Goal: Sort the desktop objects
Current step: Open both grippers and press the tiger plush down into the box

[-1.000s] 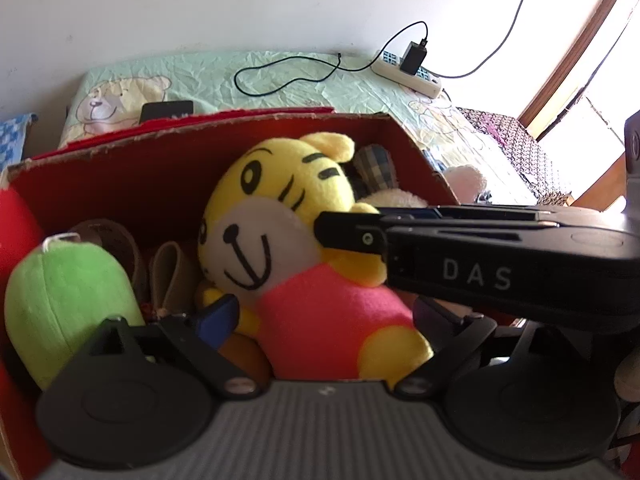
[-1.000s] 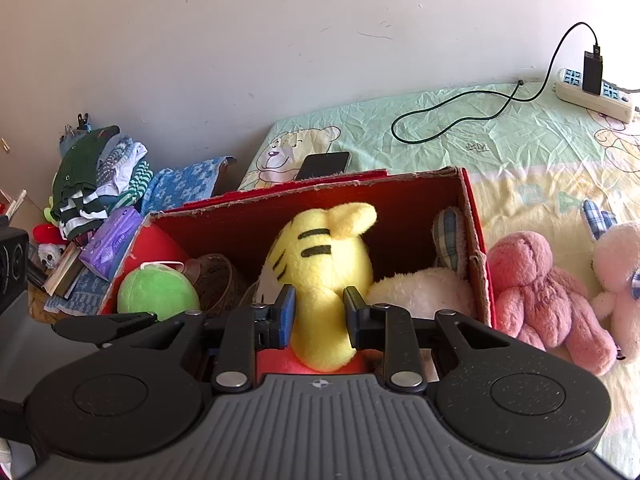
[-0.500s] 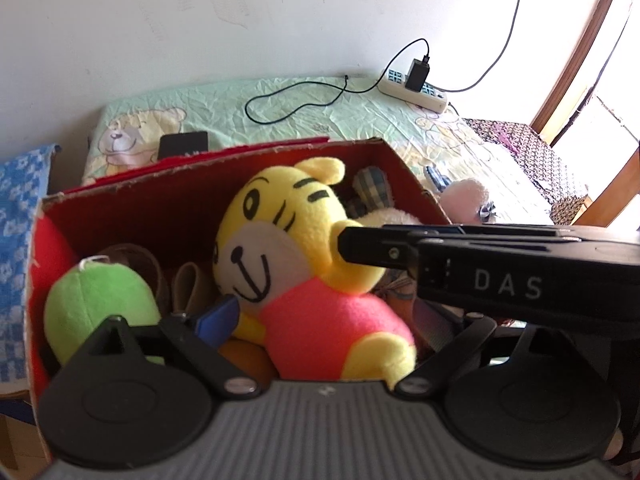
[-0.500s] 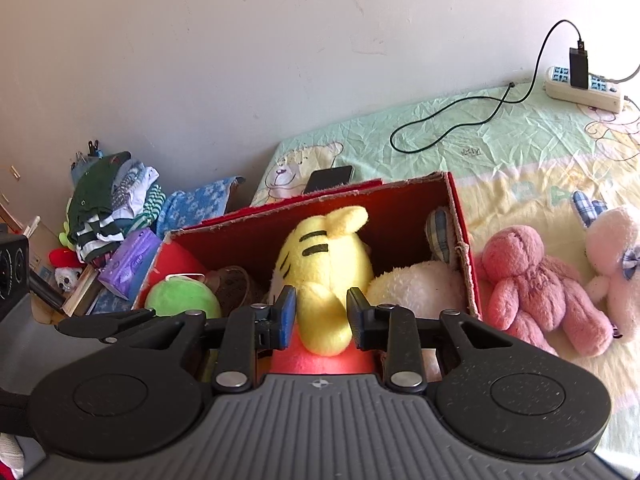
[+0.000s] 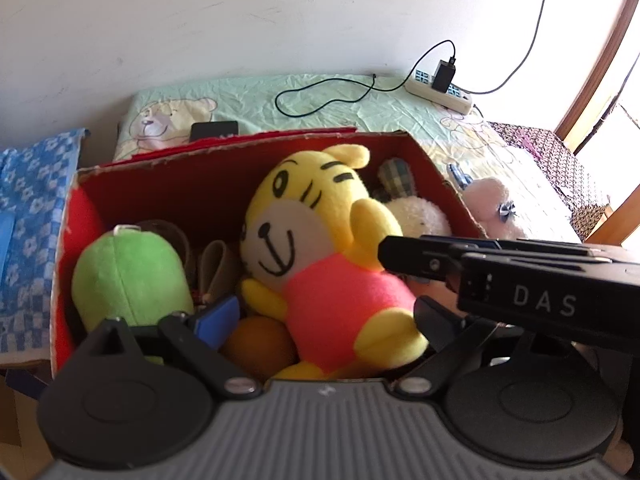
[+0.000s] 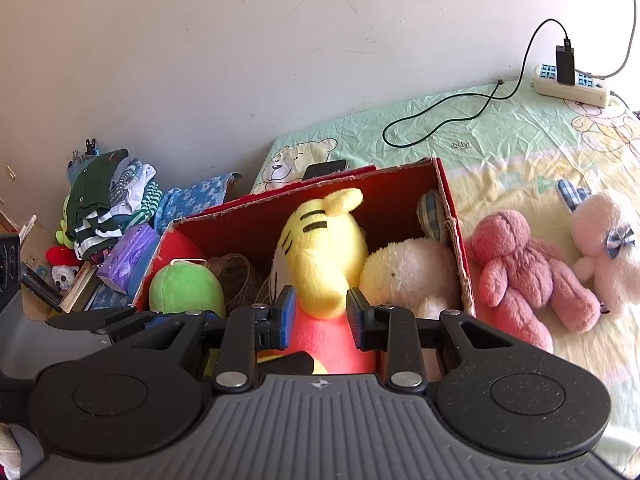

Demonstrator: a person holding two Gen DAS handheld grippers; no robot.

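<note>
A red cardboard box (image 5: pixel 224 184) stands on the bed, full of soft toys. A yellow tiger plush (image 5: pixel 320 248) in a pink shirt sits in its middle, beside a green plush (image 5: pixel 128 276), an orange ball (image 5: pixel 256 344) and a white plush (image 6: pixel 408 272). My left gripper (image 5: pixel 326 314) is open wide, its fingers on either side of the tiger's lower body without pressing. My right gripper (image 6: pixel 322 314) is open a little, with the tiger's yellow arm (image 6: pixel 324 296) loosely between its pads. Its black fingers (image 5: pixel 420 258) come in from the right in the left wrist view.
A dark pink plush (image 6: pixel 520 272) and a pale pink plush (image 6: pixel 600 248) lie on the bed right of the box. A power strip (image 6: pixel 572 84) with a black cable and a phone (image 6: pixel 326 168) lie behind it. Folded clothes (image 6: pixel 108 200) are piled at the left.
The right jaws have widened off the tiger's arm. Both grippers have drawn back a little from the box, so more of the bed shows. The tiger stays in the box.
</note>
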